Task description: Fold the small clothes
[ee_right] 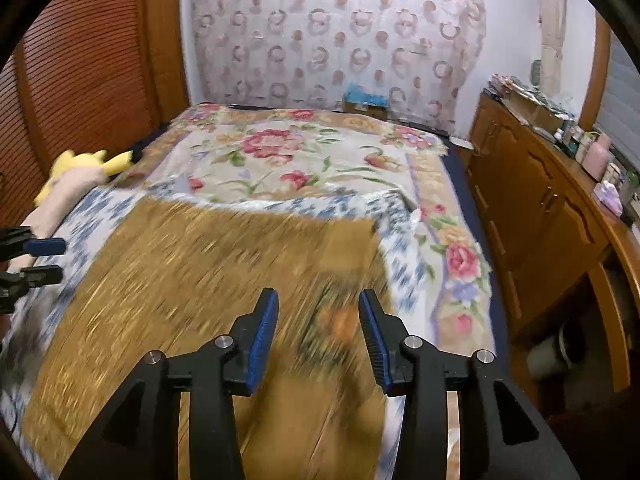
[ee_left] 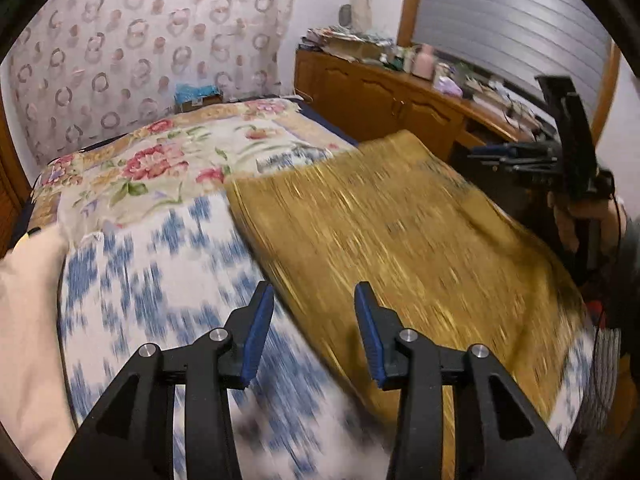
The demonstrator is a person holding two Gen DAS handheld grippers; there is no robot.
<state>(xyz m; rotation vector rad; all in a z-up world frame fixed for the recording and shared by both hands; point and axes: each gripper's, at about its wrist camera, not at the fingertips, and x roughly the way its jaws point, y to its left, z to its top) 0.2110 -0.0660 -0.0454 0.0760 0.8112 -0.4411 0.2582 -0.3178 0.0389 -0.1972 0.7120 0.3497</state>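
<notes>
A mustard-yellow knitted garment point(ee_left: 384, 232) lies spread flat on the bed, over a blue-and-white patterned cloth point(ee_left: 160, 272). It fills the middle of the right wrist view point(ee_right: 192, 280), where a blurred orange and dark motif point(ee_right: 336, 328) shows on it. My left gripper point(ee_left: 314, 312) is open and empty above the garment's left edge. My right gripper point(ee_right: 318, 320) is open and empty above the garment near its right side; it also shows in the left wrist view point(ee_left: 520, 156) beyond the garment's far right corner. The left gripper shows in the right wrist view point(ee_right: 44, 260), open. Both views are motion-blurred.
A floral bedspread point(ee_right: 312, 152) covers the far half of the bed. A cream pillow point(ee_left: 28, 304) and a yellow plush toy point(ee_right: 88, 164) lie at the left edge. A wooden cabinet point(ee_right: 536, 200) with clutter on top runs along the right. A wooden louvred door point(ee_right: 80, 72) stands at the left.
</notes>
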